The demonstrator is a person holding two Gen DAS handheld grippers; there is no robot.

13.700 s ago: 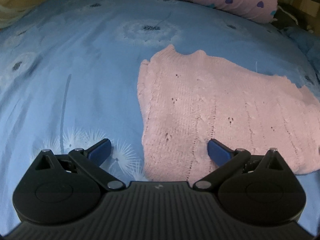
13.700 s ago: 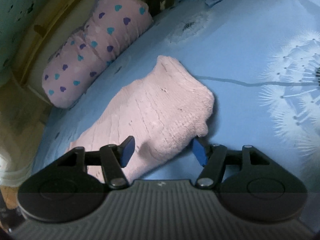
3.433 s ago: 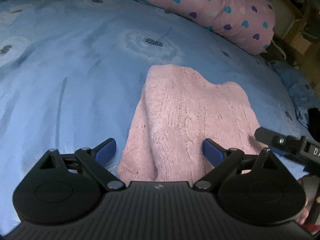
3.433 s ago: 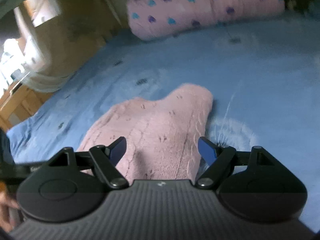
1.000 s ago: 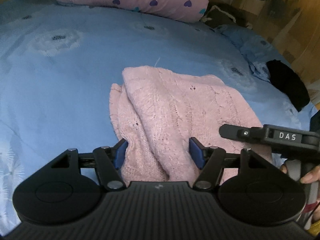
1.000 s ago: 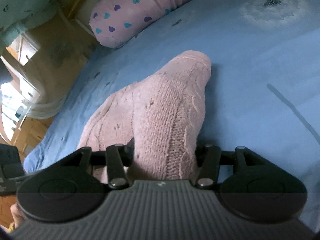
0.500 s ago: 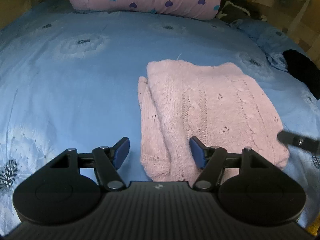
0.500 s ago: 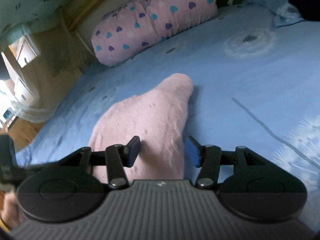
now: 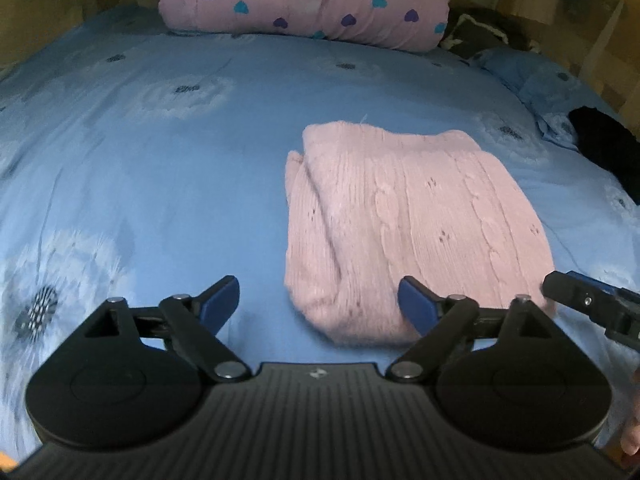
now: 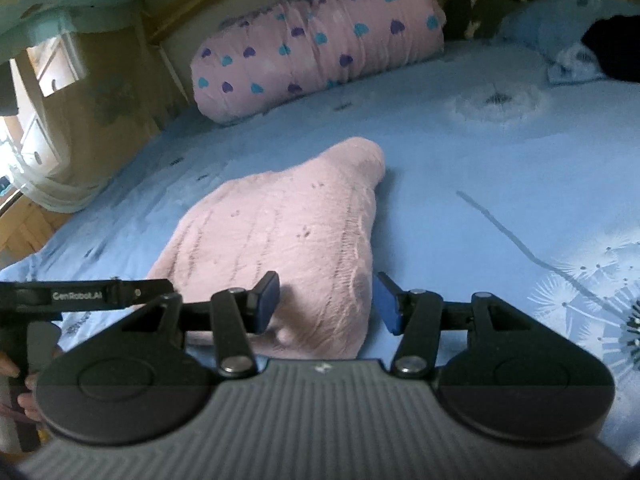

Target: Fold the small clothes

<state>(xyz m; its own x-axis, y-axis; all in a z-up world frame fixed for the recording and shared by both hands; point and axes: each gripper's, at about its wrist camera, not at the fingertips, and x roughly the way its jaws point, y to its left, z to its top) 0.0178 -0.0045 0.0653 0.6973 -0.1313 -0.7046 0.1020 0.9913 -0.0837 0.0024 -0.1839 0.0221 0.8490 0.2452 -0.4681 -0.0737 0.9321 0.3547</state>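
A pink cable-knit sweater [image 9: 412,216] lies folded in a flat packet on the blue dandelion-print bed sheet [image 9: 160,184]. My left gripper [image 9: 320,300] hovers just short of its near left corner. Its jaws are opening wide and the pads touch nothing. In the right wrist view the sweater [image 10: 280,232] stretches away from my right gripper [image 10: 326,302]. That gripper is half open above the near end, with a gap between the pads and the knit. One right gripper finger [image 9: 580,300] shows at the left wrist view's right edge.
A pink bolster with blue and purple hearts [image 9: 304,0] lies across the head of the bed. A black garment [image 9: 604,148] and a crumpled blue cloth [image 9: 552,84] sit at the far right. Wooden furniture [image 10: 52,92] stands beyond the bed's left side. A hand [image 10: 16,380] shows at the lower left.
Both grippers have drawn back from the sweater's near edge, which was between their jaws a second ago. The left jaws have spread wider. The sweater now rests flat on the sheet.
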